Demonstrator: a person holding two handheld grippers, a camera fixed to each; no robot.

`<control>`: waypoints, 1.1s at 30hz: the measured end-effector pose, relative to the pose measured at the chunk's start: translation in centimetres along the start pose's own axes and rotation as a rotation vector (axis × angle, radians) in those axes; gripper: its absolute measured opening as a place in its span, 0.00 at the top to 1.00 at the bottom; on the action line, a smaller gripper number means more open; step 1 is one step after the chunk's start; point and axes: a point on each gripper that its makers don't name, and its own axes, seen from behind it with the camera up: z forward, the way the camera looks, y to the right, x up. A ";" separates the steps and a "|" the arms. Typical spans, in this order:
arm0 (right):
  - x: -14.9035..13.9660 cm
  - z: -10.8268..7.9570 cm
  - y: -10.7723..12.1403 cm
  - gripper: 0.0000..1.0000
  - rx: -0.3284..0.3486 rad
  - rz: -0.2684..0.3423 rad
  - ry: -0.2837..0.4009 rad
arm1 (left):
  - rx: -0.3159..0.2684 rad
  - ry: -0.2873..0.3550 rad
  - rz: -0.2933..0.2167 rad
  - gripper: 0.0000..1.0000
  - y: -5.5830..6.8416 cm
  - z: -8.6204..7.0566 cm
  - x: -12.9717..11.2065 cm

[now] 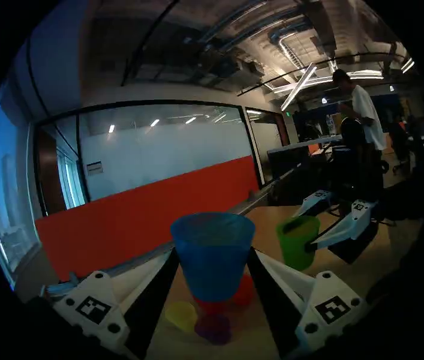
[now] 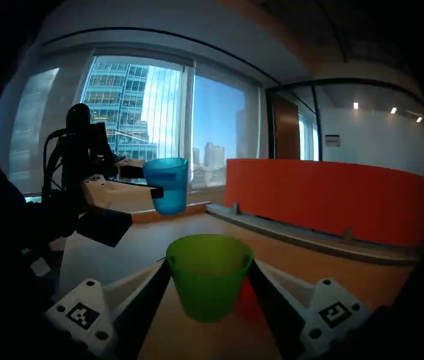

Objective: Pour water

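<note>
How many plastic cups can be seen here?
5: translucent blue plastic cup in the left claw, green plastic cup in the right claw; yellow cup, purple cup, red cup on the table beneath. The blue one may hide more.

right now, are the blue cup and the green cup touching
Apart. The right gripper view shows bare table between the blue cup and the green cup.

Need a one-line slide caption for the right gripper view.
Right gripper holding an upright green cup over the wooden table, left gripper holding a blue cup beyond.
</note>
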 end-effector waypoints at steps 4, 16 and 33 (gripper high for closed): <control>-0.2 0.5 -0.7 0.09 0.018 0.005 0.000 | 0.017 0.003 0.030 0.19 -0.4 0.1 0.4; -0.6 2.2 -2.6 0.09 0.072 0.024 0.010 | 0.060 0.029 0.135 0.19 -1.4 0.3 2.1; -1.4 4.0 -4.7 0.09 0.134 0.032 0.002 | 0.111 0.047 0.310 0.20 -2.7 0.0 3.8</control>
